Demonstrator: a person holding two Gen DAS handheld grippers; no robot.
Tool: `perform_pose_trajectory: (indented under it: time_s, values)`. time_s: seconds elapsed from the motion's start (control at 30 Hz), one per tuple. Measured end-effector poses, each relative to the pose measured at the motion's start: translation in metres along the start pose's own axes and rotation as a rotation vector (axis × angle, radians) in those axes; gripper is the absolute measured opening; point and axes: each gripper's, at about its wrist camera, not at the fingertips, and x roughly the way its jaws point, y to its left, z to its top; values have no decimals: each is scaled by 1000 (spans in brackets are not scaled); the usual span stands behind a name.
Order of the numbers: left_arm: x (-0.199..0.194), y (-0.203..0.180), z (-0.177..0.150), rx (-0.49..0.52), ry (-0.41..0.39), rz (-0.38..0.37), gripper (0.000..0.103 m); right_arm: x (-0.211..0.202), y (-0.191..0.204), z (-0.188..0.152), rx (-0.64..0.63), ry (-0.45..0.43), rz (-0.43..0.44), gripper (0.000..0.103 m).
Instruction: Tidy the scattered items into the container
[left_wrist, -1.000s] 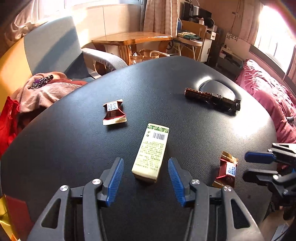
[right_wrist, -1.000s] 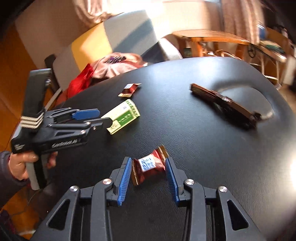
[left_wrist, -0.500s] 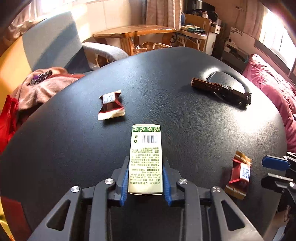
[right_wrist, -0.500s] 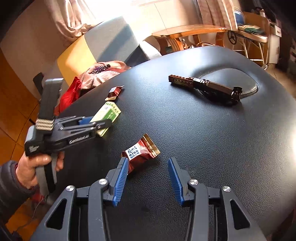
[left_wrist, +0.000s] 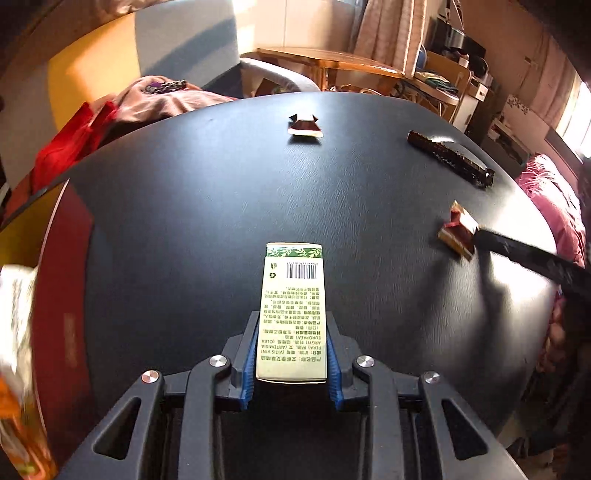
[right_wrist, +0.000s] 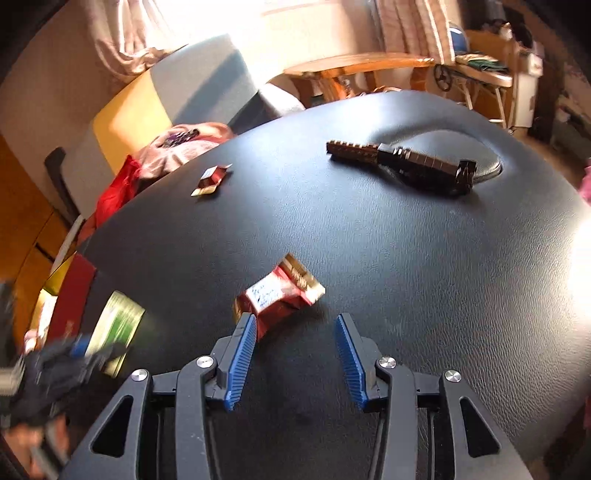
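Left wrist view: left gripper (left_wrist: 291, 360) is pinching the green-and-cream carton (left_wrist: 293, 310) near its rear end, blue pads against both long sides. One sec. ago the jaws stood spread either side of it; half a sec. ago they had closed. The carton now appears lifted off the black table (left_wrist: 207, 206), and the view has swung left, bringing the red container (left_wrist: 64, 295) into the left edge. Judgement: pick is done, transfer to container is in progress. Container sits at the table's left edge, partly hidden; contents are blurred. No items lie btwn carton and container, so the path looks open. Far candy (left_wrist: 304, 127) and dark toy train (left_wrist: 448, 158) lie well apart toward the far rim. Near candy (left_wrist: 458, 234) lies at right, touching or just beside a blurred dark tip of the other tool.

Right wrist view: right gripper (right_wrist: 293, 360) is spread wide, holding nothing. The near candy (right_wrist: 279, 293) lies on the table just ahead of the left pad, off-centre; a sec. ago it sat btwn the pads. Judgement: no grasp yet; re-centre before closing. Left gripper (right_wrist: 79, 356) w/ carton (right_wrist: 120, 326) is blurred at lower left, next to the container (right_wrist: 72, 291). Train (right_wrist: 400, 166) sits far right beside a padded recess; far candy (right_wrist: 210, 179) far left. Table falls away at every rim; the middle is open.
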Motion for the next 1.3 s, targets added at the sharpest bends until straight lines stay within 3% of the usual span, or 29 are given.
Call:
perform_pose_trajectory:
  time_s: [0.13,0.37,0.57,0.67,0.77,0.83,1.03,1.3]
  values:
    - [-17,4,-26,-28,-7,-20,33,11,11,10,8,6,-12,58]
    - [-37,12,-53,-81,-29,-88,51,23,48,4,-133,27,91,48]
    - [-48,22,-65,-122,-42,-140,54,3,53,-22,-203,68,131,47]
    - [-52,23,-65,-129,-50,-147,55,-4,52,-22,-244,64,119,72]
    - [-52,22,-55,-117,-55,-153,55,-8,55,-16,-317,57,121,73]
    - [-53,20,-46,-100,-64,-162,56,-5,61,-6,-381,69,145,80]
    - [-58,12,-22,-43,-97,-157,58,11,81,24,-548,91,125,78]
    - [-43,7,-6,36,-58,-172,58,42,98,45,-734,249,170,67]
